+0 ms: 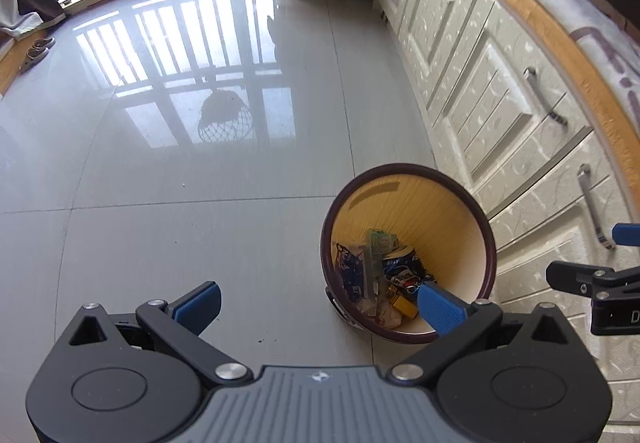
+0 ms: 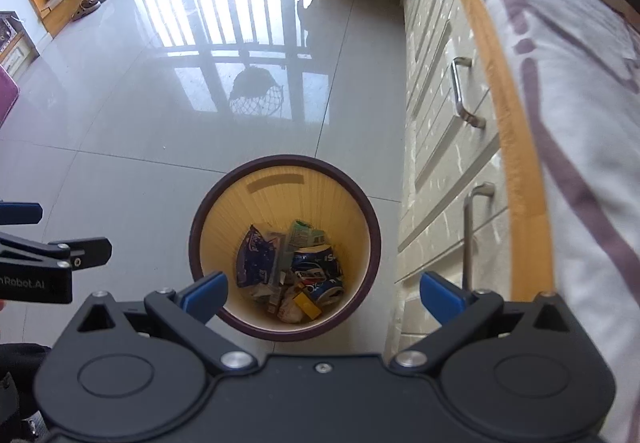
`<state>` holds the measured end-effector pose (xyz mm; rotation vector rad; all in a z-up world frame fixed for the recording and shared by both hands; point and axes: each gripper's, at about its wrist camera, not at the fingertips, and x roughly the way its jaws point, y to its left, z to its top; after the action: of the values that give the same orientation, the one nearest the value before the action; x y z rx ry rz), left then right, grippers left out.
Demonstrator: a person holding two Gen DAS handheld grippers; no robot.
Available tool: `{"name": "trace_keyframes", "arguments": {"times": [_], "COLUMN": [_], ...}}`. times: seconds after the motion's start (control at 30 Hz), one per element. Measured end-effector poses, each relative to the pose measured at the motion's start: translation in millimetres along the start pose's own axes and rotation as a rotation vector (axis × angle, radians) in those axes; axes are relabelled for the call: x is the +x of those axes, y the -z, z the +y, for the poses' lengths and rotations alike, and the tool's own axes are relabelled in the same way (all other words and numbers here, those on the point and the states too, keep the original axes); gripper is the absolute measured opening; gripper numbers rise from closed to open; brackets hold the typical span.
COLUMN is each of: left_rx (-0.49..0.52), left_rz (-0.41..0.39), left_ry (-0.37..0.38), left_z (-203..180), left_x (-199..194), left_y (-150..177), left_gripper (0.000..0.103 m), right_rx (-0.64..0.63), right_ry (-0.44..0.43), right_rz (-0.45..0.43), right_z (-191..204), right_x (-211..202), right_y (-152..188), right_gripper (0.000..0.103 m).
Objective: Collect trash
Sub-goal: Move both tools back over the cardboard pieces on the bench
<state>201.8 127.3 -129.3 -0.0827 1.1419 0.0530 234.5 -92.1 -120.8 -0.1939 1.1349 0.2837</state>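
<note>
Holding wrappers and a crushed blue can (image 2: pixel 318 277), the bin (image 2: pixel 208 211) sits below both spread, empty grippers (image 1: pixel 318 305) (image 2: pixel 324 293).

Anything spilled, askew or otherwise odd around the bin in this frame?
Nothing stands out. The trash bin stands upright beside the cabinets, its wrappers and crushed can all inside. Both the left tongs and the right tongs are open and empty.
</note>
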Motion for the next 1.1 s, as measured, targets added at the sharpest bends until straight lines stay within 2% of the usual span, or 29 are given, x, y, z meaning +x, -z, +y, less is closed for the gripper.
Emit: {"name": "trace_keyframes", "arguments": {"times": [0.1,0.27,0.73,0.9,1.1], "left_rx": [0.001,-0.003,0.010,0.034,0.085], "left_rz": [-0.024,-0.064,-0.194,-0.254,-0.338], "left_ry": [-0.004,-0.003,0.037,0.067,0.084], "left_z": [0.7,-0.1,-19.9,-38.5,-79.1], "left_x": [-16.2,-40.3,-98.6,-117.4,-134.0], "left_y": [3.2,8.7,22.4,21.0,21.9], "left_gripper": [0.103,0.103,0.103,0.103,0.103], "right_rx": [-0.012,-0.028,0.012,0.038,0.088], "right_ry": [-0.018,0.014,0.053,0.078,0.111], "right_rz": [-0.018,-0.073,-0.204,-0.256,-0.340], "right_z": [2.8,5.4,-21.4,-41.6,-73.6], "right_x": [-15.6,-45.6,-117.8,-137.0,-158.0], "right_y": [3.4,7.1,26.4,42.1,61.9], "right_gripper": [0.103,0.103,0.103,0.103,0.103]}}
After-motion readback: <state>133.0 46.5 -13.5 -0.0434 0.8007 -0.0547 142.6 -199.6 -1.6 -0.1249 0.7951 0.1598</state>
